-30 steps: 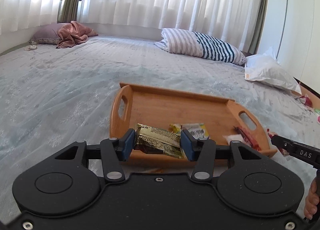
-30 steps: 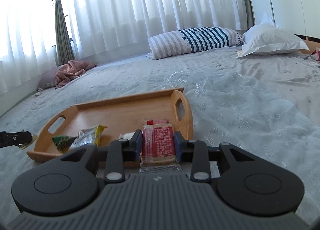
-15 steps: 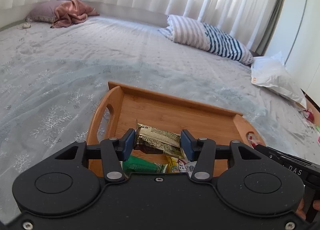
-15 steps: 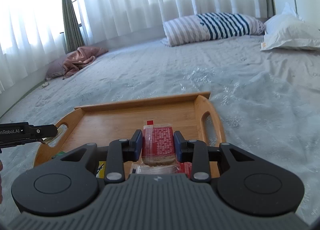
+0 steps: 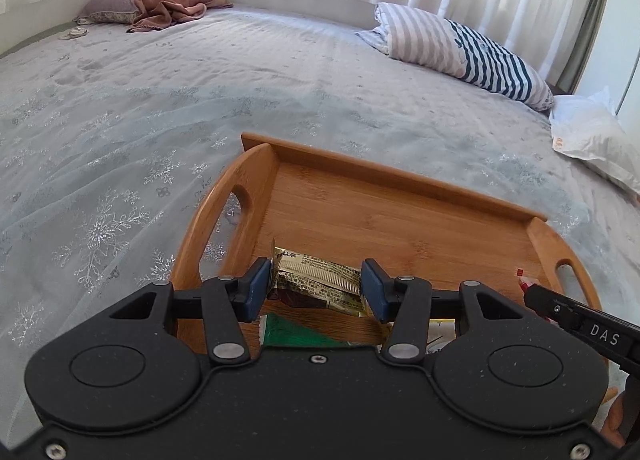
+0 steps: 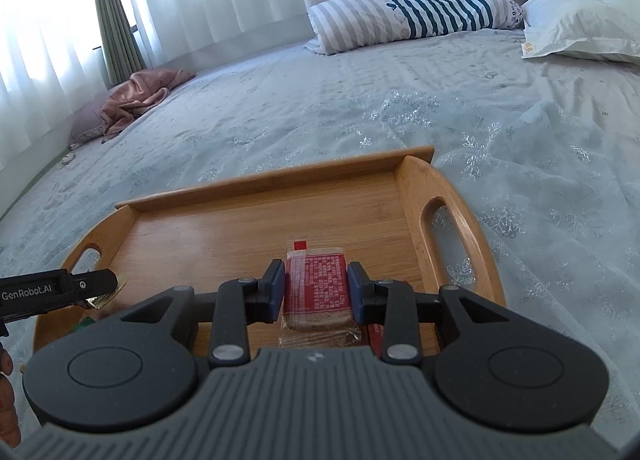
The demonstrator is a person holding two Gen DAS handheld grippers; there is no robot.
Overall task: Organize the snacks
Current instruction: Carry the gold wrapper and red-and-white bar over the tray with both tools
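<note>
Gripping a gold packet (image 5: 316,286), the left gripper (image 5: 316,288) hides a green packet's (image 5: 296,334) lower part; the right gripper (image 6: 316,292) clamps a red cracker pack (image 6: 318,288), covering snacks beneath on the tray (image 6: 260,184).

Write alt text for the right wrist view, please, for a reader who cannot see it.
The right gripper holds a red snack packet between its blue pads, above a wooden tray with handles that rests on a pale bedspread. The left gripper enters from the left; pillows and white curtains lie behind.
</note>
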